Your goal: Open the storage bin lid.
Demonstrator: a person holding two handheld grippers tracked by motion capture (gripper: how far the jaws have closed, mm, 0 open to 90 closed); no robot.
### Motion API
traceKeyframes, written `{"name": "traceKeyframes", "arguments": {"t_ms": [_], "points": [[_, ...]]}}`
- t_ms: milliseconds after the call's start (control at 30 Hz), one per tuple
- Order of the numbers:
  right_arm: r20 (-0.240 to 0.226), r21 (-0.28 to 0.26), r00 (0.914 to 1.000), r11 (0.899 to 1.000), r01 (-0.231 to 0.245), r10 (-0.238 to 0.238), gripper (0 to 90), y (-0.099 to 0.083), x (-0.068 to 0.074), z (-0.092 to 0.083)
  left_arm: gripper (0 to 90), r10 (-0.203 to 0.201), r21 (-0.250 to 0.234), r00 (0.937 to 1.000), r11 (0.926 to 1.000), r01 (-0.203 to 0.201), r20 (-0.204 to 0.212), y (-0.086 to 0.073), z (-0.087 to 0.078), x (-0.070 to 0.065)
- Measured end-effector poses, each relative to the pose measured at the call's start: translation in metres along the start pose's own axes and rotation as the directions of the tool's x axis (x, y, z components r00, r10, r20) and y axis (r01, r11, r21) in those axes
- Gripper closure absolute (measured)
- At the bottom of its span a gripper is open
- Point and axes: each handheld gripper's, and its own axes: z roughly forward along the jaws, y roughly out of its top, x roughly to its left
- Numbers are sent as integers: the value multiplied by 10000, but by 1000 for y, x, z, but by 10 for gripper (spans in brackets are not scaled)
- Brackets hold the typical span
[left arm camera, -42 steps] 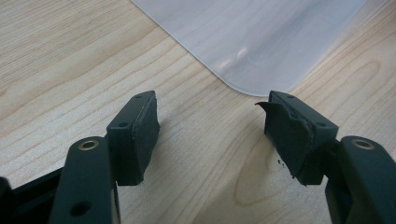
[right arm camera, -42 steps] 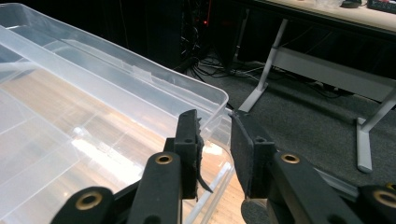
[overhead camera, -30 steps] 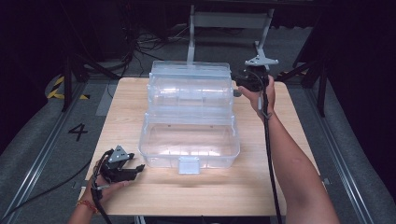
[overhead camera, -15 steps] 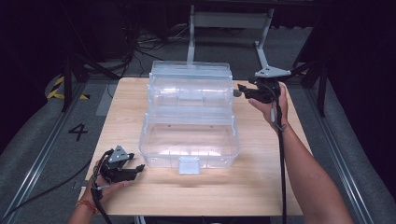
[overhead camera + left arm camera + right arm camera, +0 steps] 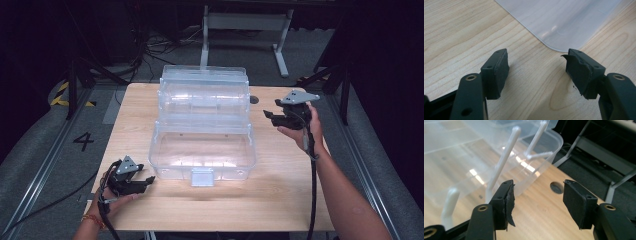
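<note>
Right gripper (image 5: 272, 116) gaping, just beside clear box (image 5: 202, 135).

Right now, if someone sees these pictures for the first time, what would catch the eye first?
The clear box at the middle of the wooden table, opened into stepped tiers, stands out first. Next come the two grippers: the right gripper, open, is held up beside the box's right side, and the left gripper, also open, sits low near the box's front left corner.
</note>
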Motion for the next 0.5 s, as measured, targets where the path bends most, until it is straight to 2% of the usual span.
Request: {"name": "traceKeyframes", "arguments": {"t_ms": [167,233,300,367,433,500], "points": [[16,325,9996,9991,280,-281,414,-17,4,-9,350,-16,1,10000,10000,16,-16,0,0,0],[-97,658,9997,9975,246,-240,399,-23,5,-11,349,-13,4,10000,10000,13,-18,0,0,0],[6,642,9986,9965,534,-536,400,-31,7,-16,348,-19,3,10000,10000,19,-18,0,0,0],[-224,987,9984,9936,548,-528,388,-37,9,-17,348,-16,6,10000,10000,16,-23,0,0,0],[-211,929,9980,9938,614,-597,390,-40,10,-19,347,-19,3,10000,10000,19,-22,0,0,0],[-97,1043,9951,9896,990,-986,386,-47,14,-22,347,69,22,10000,10000,-69,-46,0,0,0]]}}
